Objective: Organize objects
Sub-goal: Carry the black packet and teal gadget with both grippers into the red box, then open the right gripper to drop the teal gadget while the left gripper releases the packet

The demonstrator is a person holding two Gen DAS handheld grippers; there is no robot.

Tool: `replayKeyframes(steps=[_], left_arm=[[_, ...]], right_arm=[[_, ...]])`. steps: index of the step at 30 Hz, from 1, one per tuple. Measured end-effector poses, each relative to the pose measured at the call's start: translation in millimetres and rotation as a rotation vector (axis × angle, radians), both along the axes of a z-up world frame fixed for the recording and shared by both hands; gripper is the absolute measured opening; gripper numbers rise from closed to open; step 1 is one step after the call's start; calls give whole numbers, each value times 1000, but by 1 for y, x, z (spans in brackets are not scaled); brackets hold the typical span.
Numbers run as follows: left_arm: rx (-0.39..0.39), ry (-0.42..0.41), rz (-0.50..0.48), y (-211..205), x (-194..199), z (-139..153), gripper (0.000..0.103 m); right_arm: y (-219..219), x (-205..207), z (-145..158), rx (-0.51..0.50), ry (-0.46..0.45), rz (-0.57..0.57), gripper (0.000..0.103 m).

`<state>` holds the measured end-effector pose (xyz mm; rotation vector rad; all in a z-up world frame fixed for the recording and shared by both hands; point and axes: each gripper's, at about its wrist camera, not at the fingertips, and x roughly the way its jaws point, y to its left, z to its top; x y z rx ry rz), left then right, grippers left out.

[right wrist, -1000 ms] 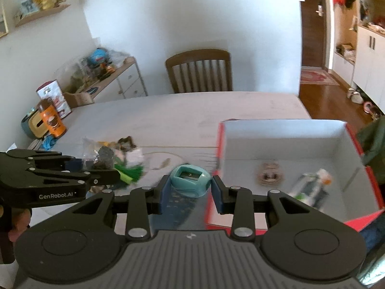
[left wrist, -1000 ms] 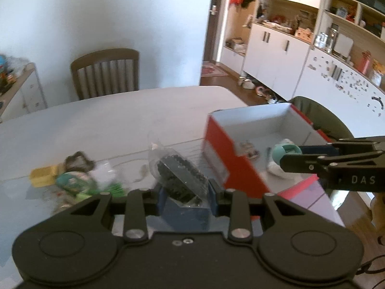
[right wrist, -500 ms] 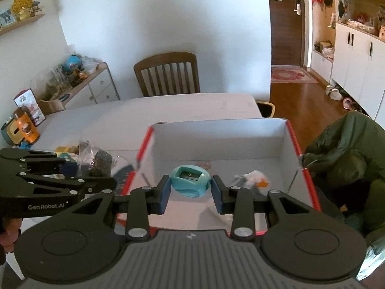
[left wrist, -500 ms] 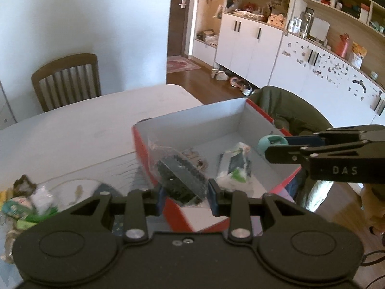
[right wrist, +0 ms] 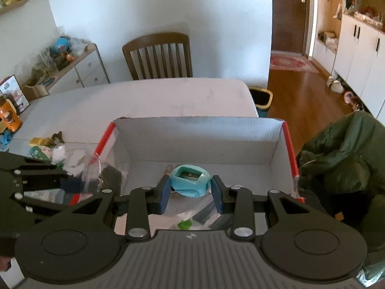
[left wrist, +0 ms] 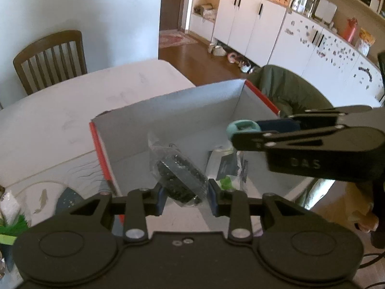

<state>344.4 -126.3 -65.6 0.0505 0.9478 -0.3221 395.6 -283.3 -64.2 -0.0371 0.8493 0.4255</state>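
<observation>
A clear crinkly plastic bag full of small black pieces point(left wrist: 179, 175) is held between the blue pads of the left gripper point(left wrist: 185, 193). The jaws are closed on the bag. The bag looks soft and light, and its skin looks slippery, so it is likely to sag or slide if it is squeezed only at the thin top. It is best held around the fat middle, where the black pieces are, and that is where it is held. The bag sticks up and forward from the pads and hangs over the inside of the white cardboard box with red edges point(left wrist: 168, 110), close to the box's left wall.

A small round teal plastic pencil sharpener point(right wrist: 190, 184) sits between the blue pads of the right gripper point(right wrist: 191, 193). It looks hard, smooth and light, so it will not bend, but it could pop out because it is round. It is best held at its two wide sides. The pads are just beside those sides, yet it cannot be told if they press on it or have let go. The sharpener is over the middle of the box point(right wrist: 197, 134), above the floor of the box.

A clear packet with dark and green bits point(left wrist: 226, 166) already lies in the box.
</observation>
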Motion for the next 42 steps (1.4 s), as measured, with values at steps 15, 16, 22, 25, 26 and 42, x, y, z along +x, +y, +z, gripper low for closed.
replayKeyframes(steps=[15,16,22,25,26,42], left_arm=[[84,132,-7,-18,37,-37,33],[88,143,-5,-18,38,-40,33],[115,203,13,-15,44,-53,33],[124,228,17,-14,45,-59,33],[127,236,19,-13,45,-61,33],[146,310,13,-9,40,-73,37]], right_arm=[[24,55,-42,-134,116,77,36],[27,57,-45,-145,130,90,36],[29,64,-62,-176,193,86,36],[28,64,-68,-183,214,85,36],[29,64,-69,-186,217,89,36],[24,67,-71,-173,258,77,36]])
